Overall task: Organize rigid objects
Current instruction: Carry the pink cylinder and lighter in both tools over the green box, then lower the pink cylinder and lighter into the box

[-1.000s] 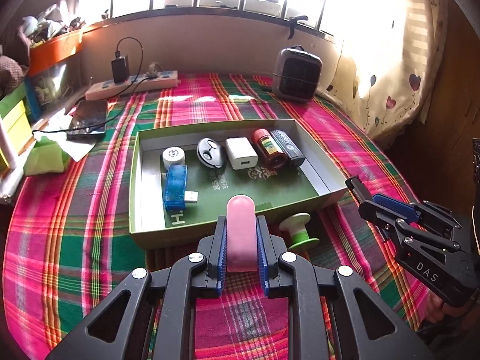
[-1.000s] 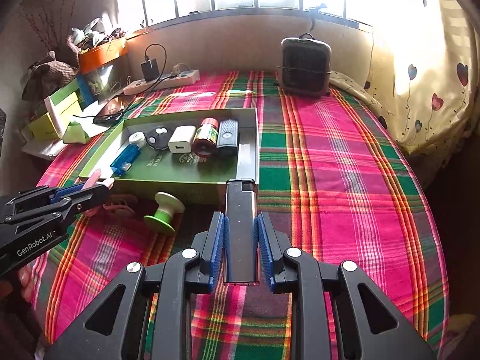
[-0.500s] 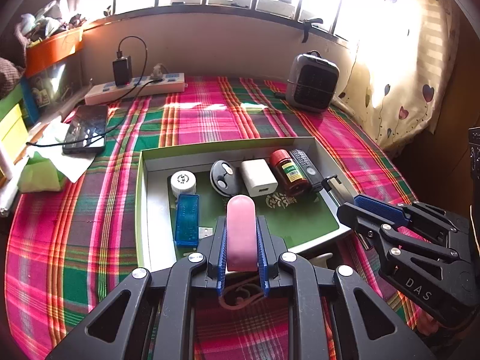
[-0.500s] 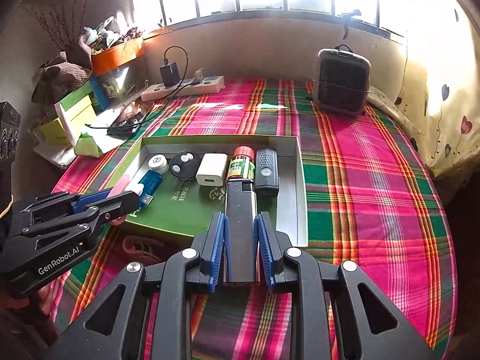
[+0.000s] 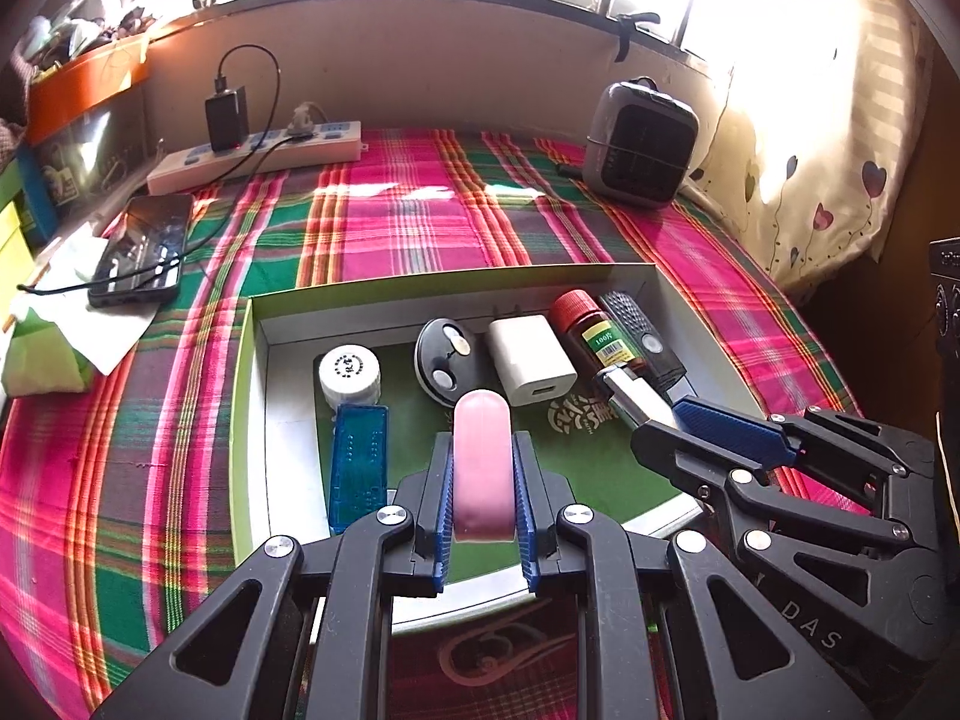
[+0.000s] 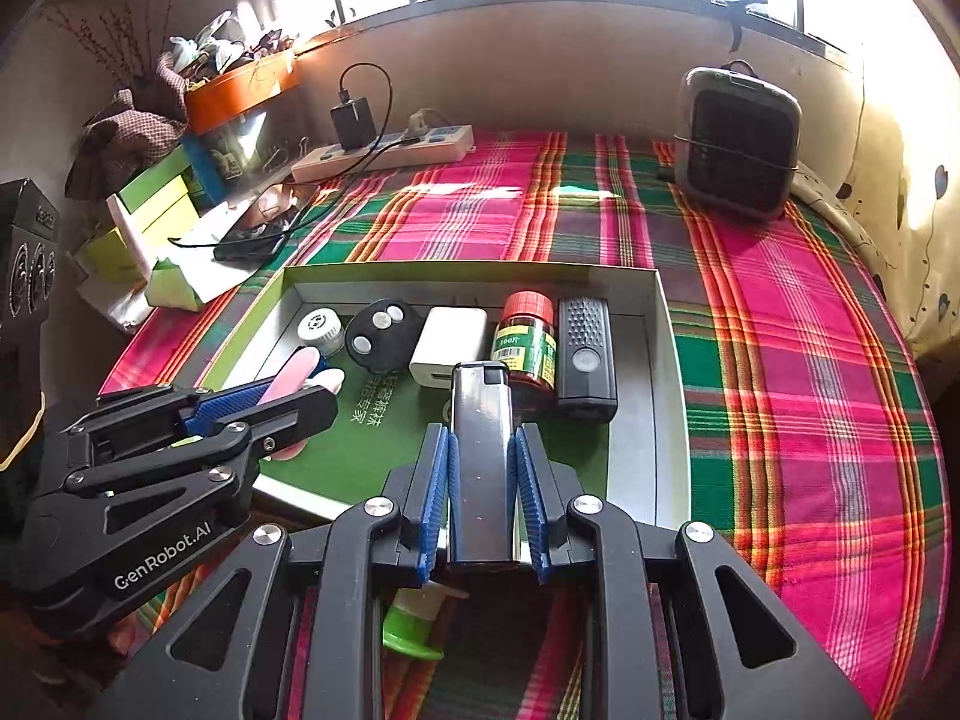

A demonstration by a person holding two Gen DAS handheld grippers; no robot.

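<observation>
My left gripper [image 5: 482, 483] is shut on a pink, round-ended oblong piece [image 5: 482, 432] and hangs over the near part of the green-lined tray [image 5: 420, 285]. My right gripper [image 6: 482, 456] is shut on a dark metallic lighter [image 6: 480, 420], above the tray's near right side, just in front of the red-capped bottle [image 6: 525, 336] and black remote [image 6: 585, 348]. In the tray lie a white round cap [image 5: 349, 369], a blue USB device [image 5: 358, 462], a black key fob [image 5: 441, 354] and a white charger [image 5: 531, 360]. A green spool [image 6: 414, 624] lies on the cloth under the right gripper.
The tray sits on a plaid cloth [image 5: 408, 216]. A small heater [image 5: 642, 144] stands at the back right, with a power strip [image 5: 258, 156] and a phone [image 5: 144, 246] at the back left. Green packets [image 5: 42, 354] and boxes crowd the left edge. A thin loop [image 5: 492, 654] lies under the left gripper.
Both grippers have moved forward from in front of the tray to above it, still holding their objects. The green spool has slipped beneath them, out of the left wrist view.
</observation>
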